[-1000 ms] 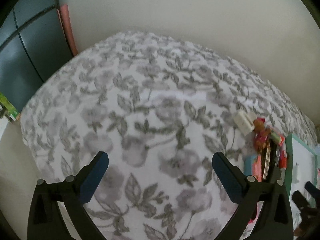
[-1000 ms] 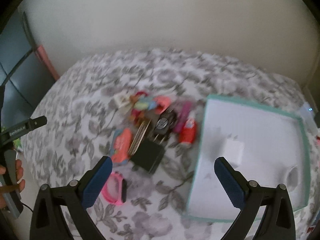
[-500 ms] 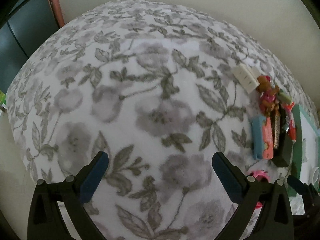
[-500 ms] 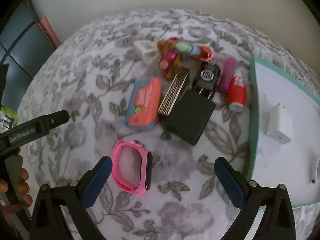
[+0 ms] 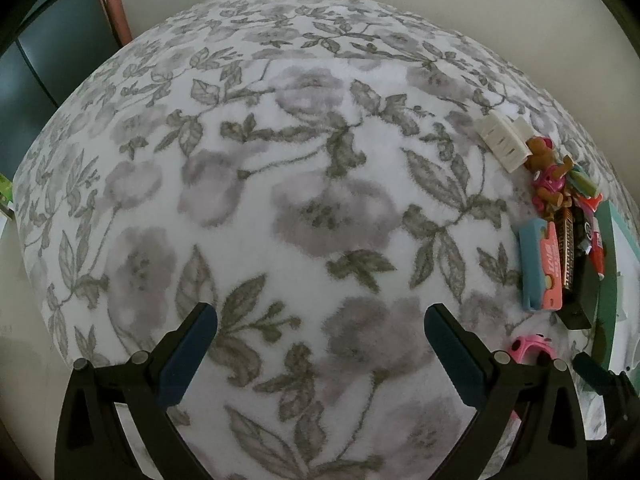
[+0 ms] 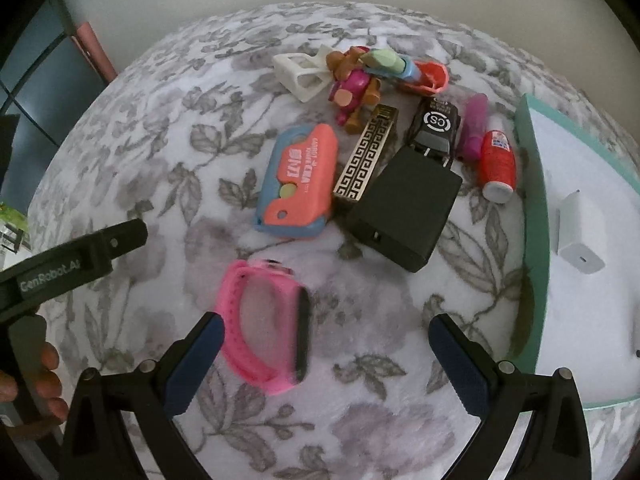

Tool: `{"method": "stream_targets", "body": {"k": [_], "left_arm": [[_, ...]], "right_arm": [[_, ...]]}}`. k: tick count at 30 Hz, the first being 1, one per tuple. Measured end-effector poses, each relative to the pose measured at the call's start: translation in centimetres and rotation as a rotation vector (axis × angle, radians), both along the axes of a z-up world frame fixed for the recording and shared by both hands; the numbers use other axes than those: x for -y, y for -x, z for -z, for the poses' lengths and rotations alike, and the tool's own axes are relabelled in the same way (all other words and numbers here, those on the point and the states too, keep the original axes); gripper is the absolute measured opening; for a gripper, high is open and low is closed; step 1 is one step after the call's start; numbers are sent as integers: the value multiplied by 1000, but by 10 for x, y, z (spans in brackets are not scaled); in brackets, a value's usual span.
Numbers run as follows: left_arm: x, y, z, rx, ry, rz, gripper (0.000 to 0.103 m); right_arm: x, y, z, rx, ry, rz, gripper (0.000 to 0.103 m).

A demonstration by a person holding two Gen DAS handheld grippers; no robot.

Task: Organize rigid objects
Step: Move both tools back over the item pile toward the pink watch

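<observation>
The left hand-held gripper hangs with jaws apart over bare floral blanket, holding nothing. To its right, the right hand-held gripper, also spread wide and empty, hovers just above the pink smartwatch, which lies near the cluttered pile and left of the teal-rimmed tray. The looped band could squirm or tip when pinched, sinking into the soft fabric.
</observation>
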State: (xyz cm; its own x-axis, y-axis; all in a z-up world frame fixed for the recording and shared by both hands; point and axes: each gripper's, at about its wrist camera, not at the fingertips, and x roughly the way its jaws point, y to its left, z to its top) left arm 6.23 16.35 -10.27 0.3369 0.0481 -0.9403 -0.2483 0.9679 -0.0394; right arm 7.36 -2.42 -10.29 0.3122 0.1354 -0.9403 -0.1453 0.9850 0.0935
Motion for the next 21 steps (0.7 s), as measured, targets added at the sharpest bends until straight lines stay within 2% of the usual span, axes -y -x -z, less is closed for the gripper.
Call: {"method": "stream_targets", "body": {"k": [4, 8, 11, 15, 19, 21], "left_arm": [[1, 0, -1, 0, 1, 2, 103], [2, -1, -1, -1, 2, 10, 103], [6, -3, -2, -2, 10, 22, 103], [15, -9, -4, -2, 27, 45, 103], [30, -17, -7, -5, 40, 78, 103], [39, -20, -8, -6, 45, 98, 103]], "right_arm": [[-9, 2, -4, 9, 7, -38, 103], [-27, 5, 4, 11, 68, -87, 103], [-27, 4, 10, 5, 103, -74, 103], [-24, 2, 9, 14, 95, -50, 101], [-22, 0, 8, 15, 94, -37, 96], [-15, -3, 7, 20, 88, -28, 89]]}}
